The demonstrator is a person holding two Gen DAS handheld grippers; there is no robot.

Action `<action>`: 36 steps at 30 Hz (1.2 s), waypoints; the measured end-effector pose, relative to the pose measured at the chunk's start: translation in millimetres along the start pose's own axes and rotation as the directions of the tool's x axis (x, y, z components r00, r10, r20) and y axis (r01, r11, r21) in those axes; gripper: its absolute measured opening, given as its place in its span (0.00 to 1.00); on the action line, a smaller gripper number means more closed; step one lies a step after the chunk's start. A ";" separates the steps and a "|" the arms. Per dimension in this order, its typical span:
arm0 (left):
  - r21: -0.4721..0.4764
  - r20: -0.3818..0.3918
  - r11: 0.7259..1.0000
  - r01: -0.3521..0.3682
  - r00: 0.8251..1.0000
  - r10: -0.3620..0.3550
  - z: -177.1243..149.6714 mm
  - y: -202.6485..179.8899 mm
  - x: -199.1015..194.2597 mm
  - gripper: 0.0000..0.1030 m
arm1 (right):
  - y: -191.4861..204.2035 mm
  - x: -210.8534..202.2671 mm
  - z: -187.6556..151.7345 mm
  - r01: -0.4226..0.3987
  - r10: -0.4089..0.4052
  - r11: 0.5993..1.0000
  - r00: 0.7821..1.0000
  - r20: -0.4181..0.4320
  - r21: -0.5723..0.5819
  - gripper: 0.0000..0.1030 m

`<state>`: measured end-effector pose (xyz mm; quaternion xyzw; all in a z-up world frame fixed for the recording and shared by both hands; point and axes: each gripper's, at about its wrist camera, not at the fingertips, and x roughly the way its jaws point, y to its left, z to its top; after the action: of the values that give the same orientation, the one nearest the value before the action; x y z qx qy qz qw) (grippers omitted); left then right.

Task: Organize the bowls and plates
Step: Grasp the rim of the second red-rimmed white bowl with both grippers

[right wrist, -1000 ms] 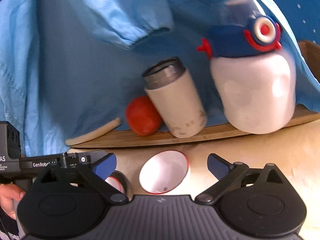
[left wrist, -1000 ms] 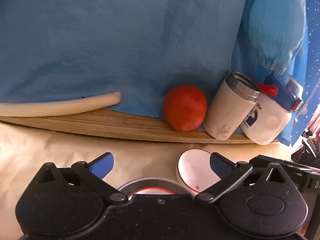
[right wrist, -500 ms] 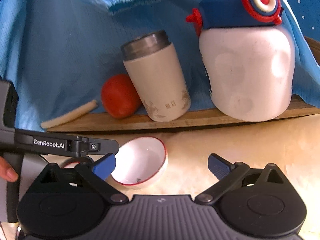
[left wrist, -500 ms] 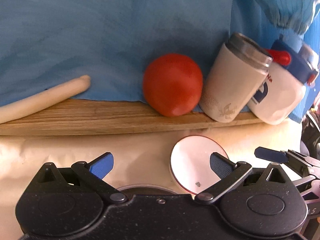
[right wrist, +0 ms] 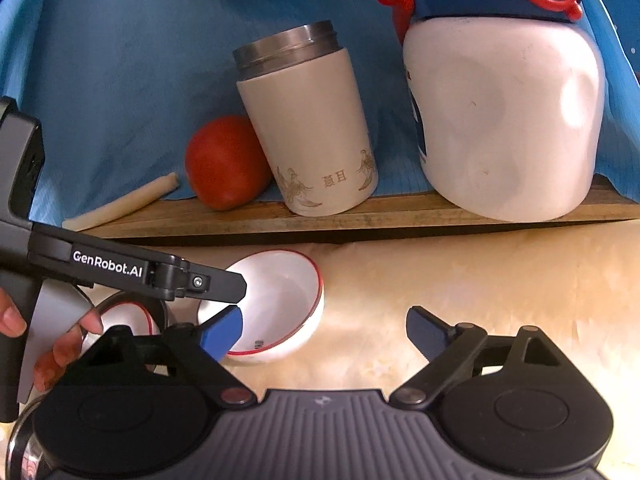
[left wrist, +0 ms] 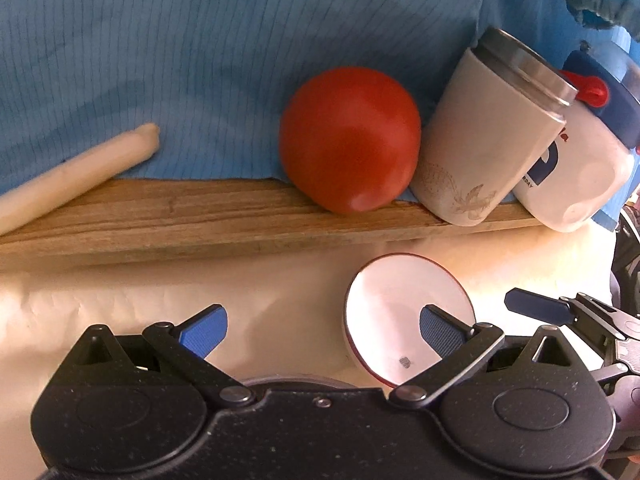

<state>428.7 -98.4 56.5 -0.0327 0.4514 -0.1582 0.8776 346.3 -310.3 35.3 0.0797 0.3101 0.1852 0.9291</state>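
Note:
A white bowl with a red rim [left wrist: 400,304] [right wrist: 280,296] stands on the cream tabletop in front of a wooden board. My left gripper [left wrist: 320,330] is open, its right finger hanging over the bowl's near side; the right wrist view shows that finger [right wrist: 224,284] above the bowl's left rim. My right gripper [right wrist: 324,336] is open with its jaws closing. Its left pad overlaps the bowl's near rim and the bowl's right wall lies between the fingers, unpressed. A second red-rimmed bowl [right wrist: 124,316] sits inside a metal ring at lower left, partly hidden by a hand [right wrist: 60,344].
On the wooden board [left wrist: 200,216] stand a red tomato [left wrist: 348,140], a beige steel-rimmed tumbler [right wrist: 308,132], a white bottle with a blue and red lid [right wrist: 504,120] and a cream rod [left wrist: 72,176]. Blue cloth [left wrist: 200,60] hangs behind. Bare tabletop [right wrist: 480,272] lies right of the bowl.
Both grippers have dropped lower and closer to the bowl and board. The left gripper's finger now reaches over the bowl. The right jaws have narrowed a little.

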 end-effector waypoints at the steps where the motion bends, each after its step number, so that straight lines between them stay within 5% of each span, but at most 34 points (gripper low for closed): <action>1: -0.002 -0.004 1.000 0.006 1.000 -0.006 0.1 0.0 0.9 0.99 | 0.1 -0.6 -0.1 -0.003 0.003 1.000 1.000 -0.001 0.001 0.89; 13: -0.002 -0.017 1.000 0.019 1.000 -0.019 -2.0 -0.4 5.8 0.91 | 4.4 5.7 -2.1 0.001 -0.001 1.000 1.000 -0.020 -0.005 0.75; 17: 0.000 -0.030 0.999 0.037 0.999 -0.037 -1.6 -1.8 7.7 0.79 | 3.3 4.6 -1.9 -0.012 0.012 1.000 1.000 -0.024 0.006 0.70; 20: 0.016 -0.029 0.999 0.045 0.999 -0.045 -0.2 -2.5 8.6 0.57 | 2.7 5.2 -2.0 -0.029 0.029 0.999 0.999 -0.027 0.014 0.63; 29: 0.053 -0.023 0.998 0.046 0.999 -0.045 -0.1 -9.0 7.3 0.35 | -1.4 6.6 -3.2 -0.064 0.066 0.997 0.997 -0.039 0.047 0.54; 36: 0.089 -0.020 0.995 0.039 0.999 -0.038 -2.7 -18.0 6.2 0.25 | -1.0 11.1 -6.6 -0.092 0.097 0.994 0.993 -0.072 0.060 0.34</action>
<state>425.5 -117.1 53.7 -0.0006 0.4512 -0.1955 0.8707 350.8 -306.7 23.7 0.1138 0.3457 0.2230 0.9044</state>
